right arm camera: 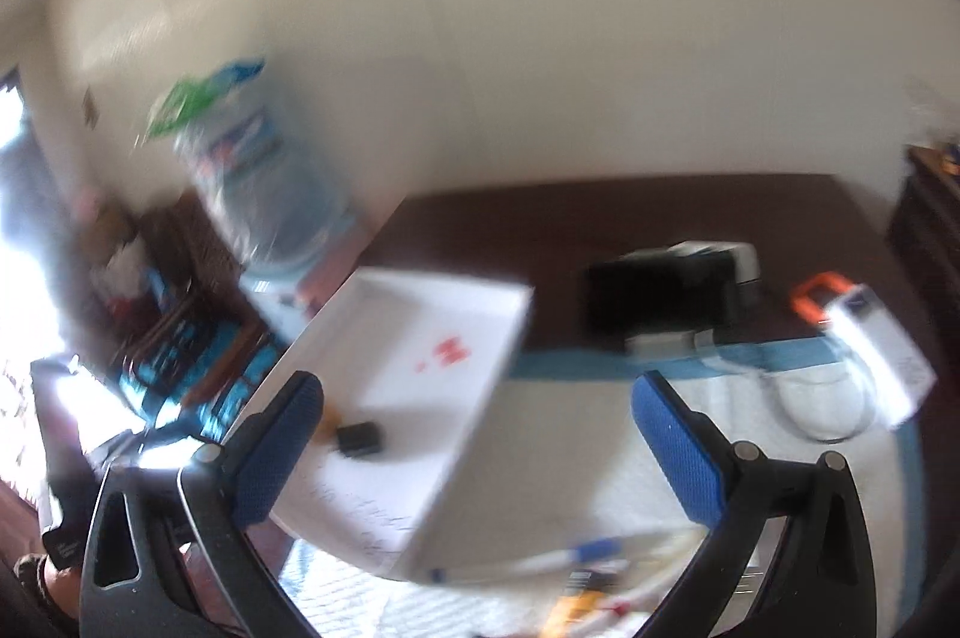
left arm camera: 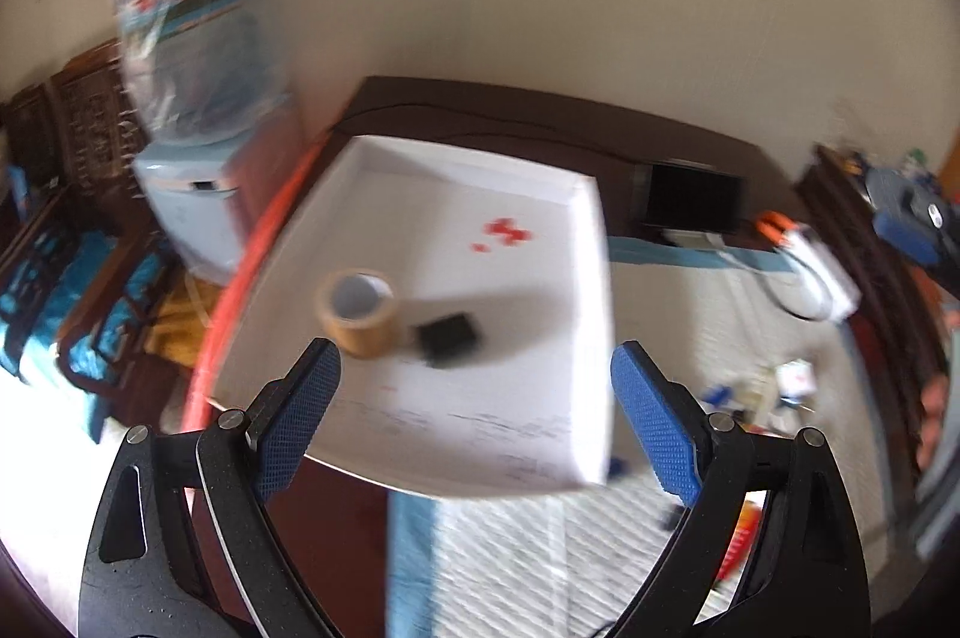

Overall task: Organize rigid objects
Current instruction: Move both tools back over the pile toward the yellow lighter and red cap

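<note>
A shallow white box [left arm camera: 540, 242] lies on the table, also in the right wrist view [right arm camera: 480, 314]. In it stand a roll of brown tape [left arm camera: 358, 314] and a small black block [left arm camera: 449, 335], which also shows in the right wrist view [right arm camera: 359, 439]. My left gripper [left arm camera: 474, 386] is open and empty, above the box's near edge. My right gripper [right arm camera: 477, 422] is open and empty, over the box's right side. Small loose items [left arm camera: 780, 386] lie on the white cloth to the right, blurred; they also show in the right wrist view [right arm camera: 594, 566].
A black device [left arm camera: 690, 203] and a white power bank with an orange loop [right arm camera: 870, 338] sit at the back right of the dark table. A water dispenser [left arm camera: 192, 146] stands left of the table. A white and blue cloth [left arm camera: 540, 536] covers the near tabletop.
</note>
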The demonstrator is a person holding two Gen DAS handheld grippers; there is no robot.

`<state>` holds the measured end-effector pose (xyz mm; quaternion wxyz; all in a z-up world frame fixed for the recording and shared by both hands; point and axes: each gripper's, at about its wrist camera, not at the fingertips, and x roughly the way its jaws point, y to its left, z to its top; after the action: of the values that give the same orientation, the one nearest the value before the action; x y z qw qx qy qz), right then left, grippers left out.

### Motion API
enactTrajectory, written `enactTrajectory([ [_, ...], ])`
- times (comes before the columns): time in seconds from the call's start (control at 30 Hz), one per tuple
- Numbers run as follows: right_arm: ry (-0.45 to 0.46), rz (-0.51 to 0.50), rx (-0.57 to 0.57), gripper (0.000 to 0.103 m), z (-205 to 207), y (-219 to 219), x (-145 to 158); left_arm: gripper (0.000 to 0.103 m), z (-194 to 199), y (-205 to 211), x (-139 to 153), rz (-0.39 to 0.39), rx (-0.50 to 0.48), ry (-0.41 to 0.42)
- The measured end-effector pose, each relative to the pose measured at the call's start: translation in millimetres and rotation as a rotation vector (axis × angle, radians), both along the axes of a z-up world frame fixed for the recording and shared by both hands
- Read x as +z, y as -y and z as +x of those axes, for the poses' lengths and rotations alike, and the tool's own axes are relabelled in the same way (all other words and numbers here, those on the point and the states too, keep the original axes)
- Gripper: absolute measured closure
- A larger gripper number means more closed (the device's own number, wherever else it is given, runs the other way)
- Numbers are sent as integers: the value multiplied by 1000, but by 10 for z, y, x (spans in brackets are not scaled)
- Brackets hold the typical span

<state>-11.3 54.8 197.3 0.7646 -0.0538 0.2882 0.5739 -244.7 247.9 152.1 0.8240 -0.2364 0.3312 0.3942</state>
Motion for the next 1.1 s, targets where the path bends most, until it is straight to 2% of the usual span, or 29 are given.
enactTrajectory([
  [0.07,-11,42,-35,0,189,259,43,11,115,176,43,-9,-58,24],
  [0.17,-6,45,-68,0,368,586,35,11,318,417,32,-15,-142,19],
  [0.27,11,8,-84,0,471,863,-97,11,552,653,-146,-53,-228,-47],
  [0.37,-13,-99,-84,0,566,1006,-378,11,748,830,-414,-112,-291,-134],
  [0.47,-64,-196,-70,0,585,1063,-737,11,871,987,-697,-131,-336,-223],
  [0.57,-61,-253,11,2,486,1073,-1035,11,904,1088,-886,-119,-376,-275],
  [0.63,-70,-283,72,10,398,1033,-1184,12,913,1097,-952,-119,-391,-286],
  [0.7,-80,-306,110,14,342,1004,-1271,16,937,1067,-975,-119,-407,-286],
  [0.83,-80,-333,156,27,290,911,-1386,18,1047,1041,-1034,-81,-462,-322],
  [0.87,-77,-337,157,29,295,916,-1420,26,1086,1042,-1048,-77,-475,-332],
  [0.9,-79,-342,160,31,291,928,-1438,30,1127,1053,-1061,-75,-494,-341],
  [1.1,-60,-365,178,34,236,816,-1517,30,1326,1198,-1171,-41,-597,-401],
])
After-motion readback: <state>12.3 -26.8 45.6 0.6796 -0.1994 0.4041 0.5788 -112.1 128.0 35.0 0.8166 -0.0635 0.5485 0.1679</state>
